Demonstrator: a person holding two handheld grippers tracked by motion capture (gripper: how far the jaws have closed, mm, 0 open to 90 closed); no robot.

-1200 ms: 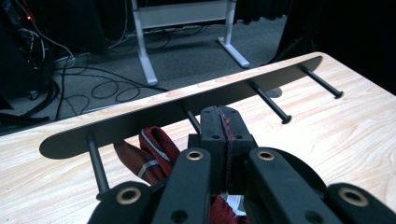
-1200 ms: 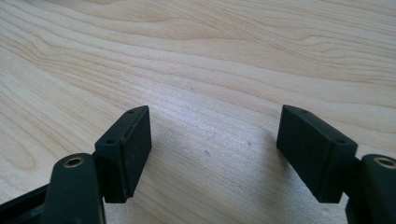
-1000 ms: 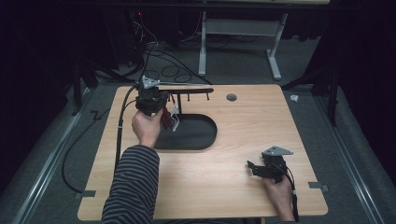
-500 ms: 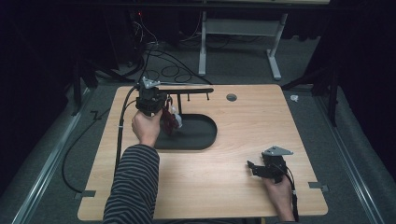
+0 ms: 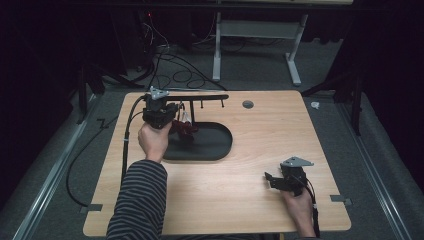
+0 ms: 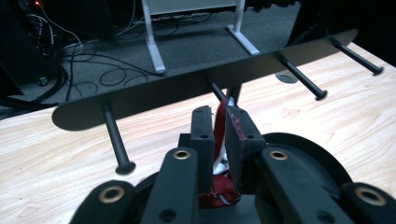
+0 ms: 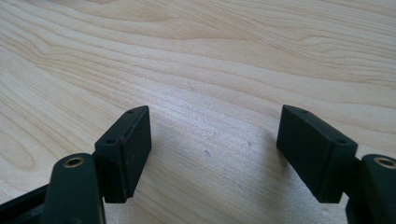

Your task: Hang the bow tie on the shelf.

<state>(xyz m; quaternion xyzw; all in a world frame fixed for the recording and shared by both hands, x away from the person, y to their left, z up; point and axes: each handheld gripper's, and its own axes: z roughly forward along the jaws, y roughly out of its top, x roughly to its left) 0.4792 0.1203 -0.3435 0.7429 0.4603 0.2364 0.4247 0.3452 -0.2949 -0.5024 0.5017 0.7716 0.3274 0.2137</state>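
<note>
A small red and white item [image 5: 184,130] hangs by a peg of the black rack [image 5: 200,98] over the rack's dark oval base [image 5: 217,145]. My left gripper [image 5: 181,121] reaches it from the left. In the left gripper view the item [image 6: 219,189] sits between the two jaws of that gripper [image 6: 220,116], under the rack bar [image 6: 187,86]. The jaws have just been opening and stand a narrow gap apart around the item. My right gripper [image 5: 270,180] rests on the table at the front right, open and holding nothing [image 7: 215,149].
Several long pegs [image 6: 299,79] stick out of the rack bar toward me. The wooden table [image 5: 260,125] has a round grey grommet [image 5: 247,104] at the back. Cables [image 5: 127,145] trail off the left edge onto the floor.
</note>
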